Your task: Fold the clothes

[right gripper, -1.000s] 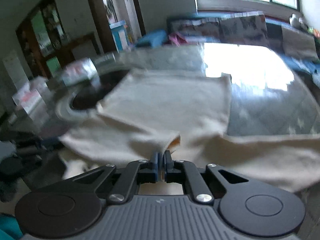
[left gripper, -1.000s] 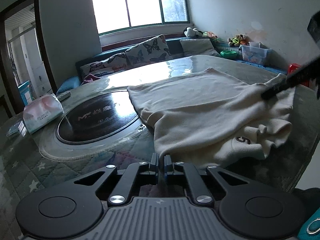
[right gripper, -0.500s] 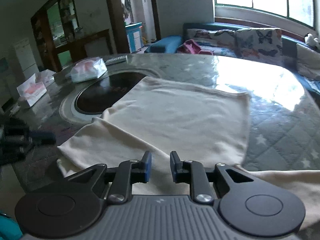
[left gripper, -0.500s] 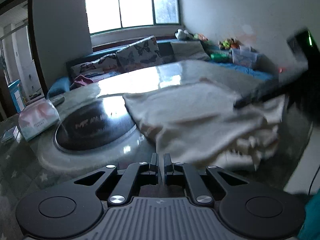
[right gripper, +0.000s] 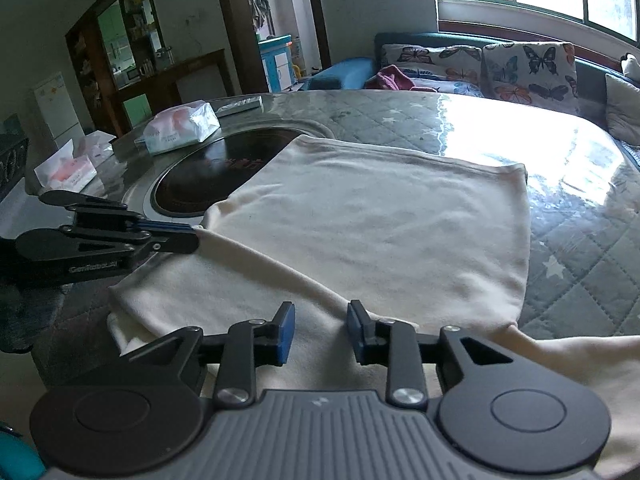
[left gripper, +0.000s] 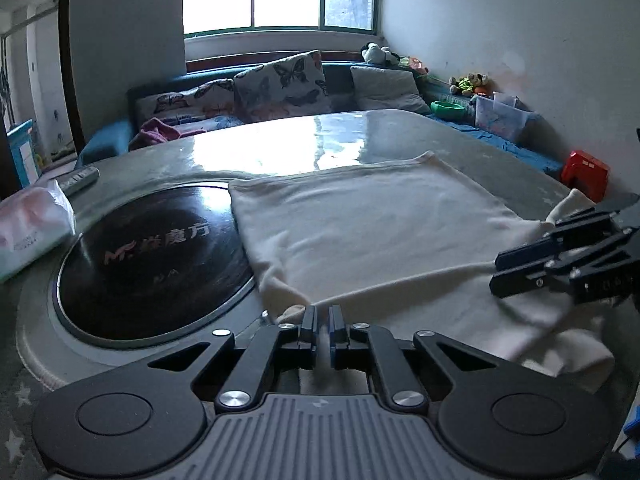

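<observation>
Cloth lies folded on the counter. Left tongs pinch its fold edge at 6 o'clock; right tongs stand apart over it.

We saw a cream garment, a grey star-quilted table cover, butterfly-print cushions, blue gripper pads, a red box, a glossy black hotplate.

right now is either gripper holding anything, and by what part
The left gripper pinches the cream garment at its near folded edge. The right gripper is open, holding nothing.
</observation>
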Action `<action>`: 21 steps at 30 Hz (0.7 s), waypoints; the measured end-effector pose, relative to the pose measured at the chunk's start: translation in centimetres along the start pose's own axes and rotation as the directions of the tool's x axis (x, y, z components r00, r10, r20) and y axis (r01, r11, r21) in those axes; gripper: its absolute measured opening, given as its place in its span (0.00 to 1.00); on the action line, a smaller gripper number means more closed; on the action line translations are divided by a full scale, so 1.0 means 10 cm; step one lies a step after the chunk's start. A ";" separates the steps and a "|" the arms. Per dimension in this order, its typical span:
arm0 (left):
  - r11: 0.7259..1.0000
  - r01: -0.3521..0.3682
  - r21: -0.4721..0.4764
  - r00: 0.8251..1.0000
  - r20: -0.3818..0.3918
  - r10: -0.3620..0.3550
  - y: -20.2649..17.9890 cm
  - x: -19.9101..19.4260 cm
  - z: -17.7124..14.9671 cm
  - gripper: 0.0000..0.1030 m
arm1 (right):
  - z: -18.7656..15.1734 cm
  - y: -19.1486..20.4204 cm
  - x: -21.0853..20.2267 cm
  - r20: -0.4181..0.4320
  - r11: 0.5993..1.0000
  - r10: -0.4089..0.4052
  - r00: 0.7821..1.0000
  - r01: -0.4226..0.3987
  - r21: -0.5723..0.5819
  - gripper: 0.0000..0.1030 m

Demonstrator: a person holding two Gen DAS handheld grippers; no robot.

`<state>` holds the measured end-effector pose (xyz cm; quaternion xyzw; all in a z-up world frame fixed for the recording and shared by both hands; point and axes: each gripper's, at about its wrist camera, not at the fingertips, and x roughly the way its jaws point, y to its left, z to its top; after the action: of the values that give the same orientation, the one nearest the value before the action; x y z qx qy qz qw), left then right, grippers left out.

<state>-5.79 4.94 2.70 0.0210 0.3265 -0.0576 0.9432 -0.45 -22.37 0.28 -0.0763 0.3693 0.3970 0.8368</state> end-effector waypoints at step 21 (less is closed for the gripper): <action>0.994 -0.006 -0.105 1.000 -0.021 0.004 0.28 0.36 0.32 0.10 | -0.02 -0.02 -0.06 0.030 1.000 0.011 0.999 -0.012 0.024 0.34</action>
<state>-0.66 7.15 3.03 -0.0272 0.3390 -0.0378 0.9396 -0.65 -22.92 0.53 -0.0581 0.3621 0.3982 0.8408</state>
